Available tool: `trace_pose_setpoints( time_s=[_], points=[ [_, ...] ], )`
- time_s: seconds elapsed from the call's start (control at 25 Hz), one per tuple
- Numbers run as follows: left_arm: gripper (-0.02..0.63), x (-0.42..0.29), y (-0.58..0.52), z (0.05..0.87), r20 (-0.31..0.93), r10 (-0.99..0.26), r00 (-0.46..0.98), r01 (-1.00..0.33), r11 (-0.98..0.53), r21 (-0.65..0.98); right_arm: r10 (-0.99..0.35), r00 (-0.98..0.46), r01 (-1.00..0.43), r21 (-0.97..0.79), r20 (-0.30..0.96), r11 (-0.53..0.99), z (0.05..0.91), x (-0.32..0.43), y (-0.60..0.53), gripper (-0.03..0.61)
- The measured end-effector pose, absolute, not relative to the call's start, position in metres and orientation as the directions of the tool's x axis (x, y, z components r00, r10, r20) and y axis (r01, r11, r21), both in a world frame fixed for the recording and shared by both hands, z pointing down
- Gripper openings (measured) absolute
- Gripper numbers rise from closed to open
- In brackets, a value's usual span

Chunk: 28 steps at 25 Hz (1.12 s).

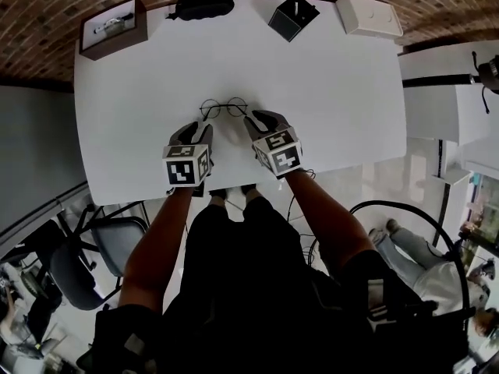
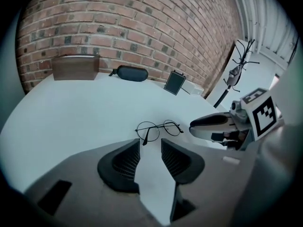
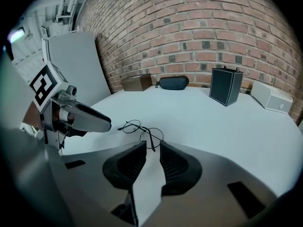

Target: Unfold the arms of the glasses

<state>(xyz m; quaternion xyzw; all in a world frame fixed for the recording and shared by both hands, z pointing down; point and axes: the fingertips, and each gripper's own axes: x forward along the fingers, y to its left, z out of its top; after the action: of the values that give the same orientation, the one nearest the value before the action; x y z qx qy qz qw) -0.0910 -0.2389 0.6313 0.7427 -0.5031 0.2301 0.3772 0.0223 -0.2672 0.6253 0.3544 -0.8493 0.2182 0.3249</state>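
Thin round wire-rimmed glasses [image 1: 224, 107] lie on the white table [image 1: 327, 92], just beyond both grippers. My left gripper [image 1: 199, 129] sits at the near left of the frame, my right gripper [image 1: 261, 119] at the near right. In the left gripper view the glasses [image 2: 158, 128] lie just past my left gripper [image 2: 150, 143], whose jaws stand apart with only table showing between them. The right gripper view shows the glasses [image 3: 141, 129] close ahead of my right gripper [image 3: 151, 145], which is also open and empty. One dark arm tip points toward the jaws.
Along the table's far edge stand a brown box [image 1: 113, 28], a black glasses case [image 1: 203, 6], a black box [image 1: 293, 16] and a white box [image 1: 368, 14]. A brick wall lies behind. An office chair [image 1: 86, 248] stands on the floor at the near left.
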Motion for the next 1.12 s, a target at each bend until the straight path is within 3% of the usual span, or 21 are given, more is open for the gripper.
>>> trace_pose_setpoints(
  time_s=[0.84,1.12],
  points=[
    [0.133,-0.088,-0.254,0.661,0.785,-0.49,0.378,-0.923,-0.263,0.281,-0.417,-0.494,-0.728,-0.101,0.763,0.678,0.653,0.01,-0.271,0.067],
    [0.104,-0.091,-0.254,0.664,0.794,-0.48,0.372,-0.925,-0.266,0.272,-0.432,-0.484,-0.743,-0.097,0.761,0.662,0.654,0.011,-0.272,0.052]
  ],
)
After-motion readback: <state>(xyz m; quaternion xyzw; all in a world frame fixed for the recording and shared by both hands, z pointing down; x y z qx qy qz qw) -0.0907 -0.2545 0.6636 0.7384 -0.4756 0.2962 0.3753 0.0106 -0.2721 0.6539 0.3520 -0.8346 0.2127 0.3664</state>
